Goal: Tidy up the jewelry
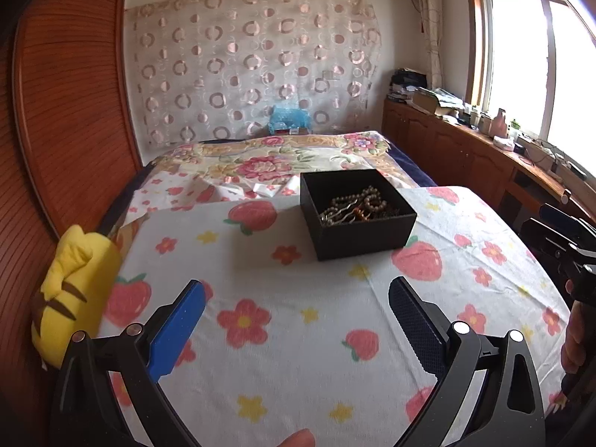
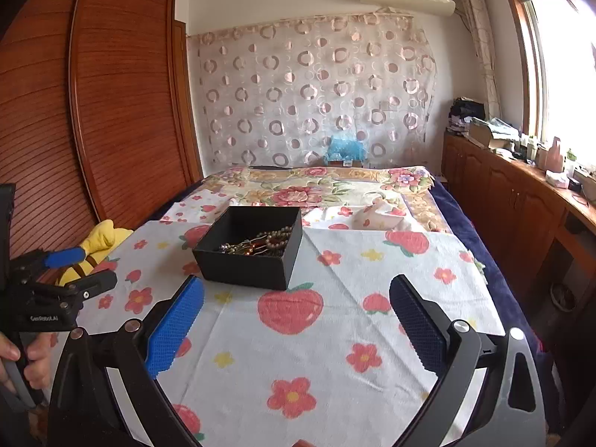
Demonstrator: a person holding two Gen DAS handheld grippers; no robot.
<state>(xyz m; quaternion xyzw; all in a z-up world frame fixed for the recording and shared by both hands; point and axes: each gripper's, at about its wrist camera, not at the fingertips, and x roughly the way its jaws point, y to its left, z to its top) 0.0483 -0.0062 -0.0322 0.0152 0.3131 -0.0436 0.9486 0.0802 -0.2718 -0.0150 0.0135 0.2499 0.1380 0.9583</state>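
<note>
A black open box (image 1: 359,236) (image 2: 244,270) stands on the strawberry-print cloth (image 1: 283,335) (image 2: 335,339), holding a tangle of bead strings and hair pieces, the jewelry (image 1: 354,206) (image 2: 260,244). My left gripper (image 1: 296,298) is open and empty, short of the box and a little to its left. My right gripper (image 2: 297,294) is open and empty too, with the box just beyond its left finger. Each view catches the other gripper at its edge: the right one (image 1: 558,238) and the left one (image 2: 70,264).
A yellow plush toy (image 1: 74,290) (image 2: 97,246) lies at the cloth's left edge by the wooden wardrobe (image 2: 93,111). Beyond the box lies a floral bedspread (image 1: 268,160) with a blue bag (image 1: 288,119) at the wall. A cluttered wooden counter (image 1: 484,138) runs along the right under the window.
</note>
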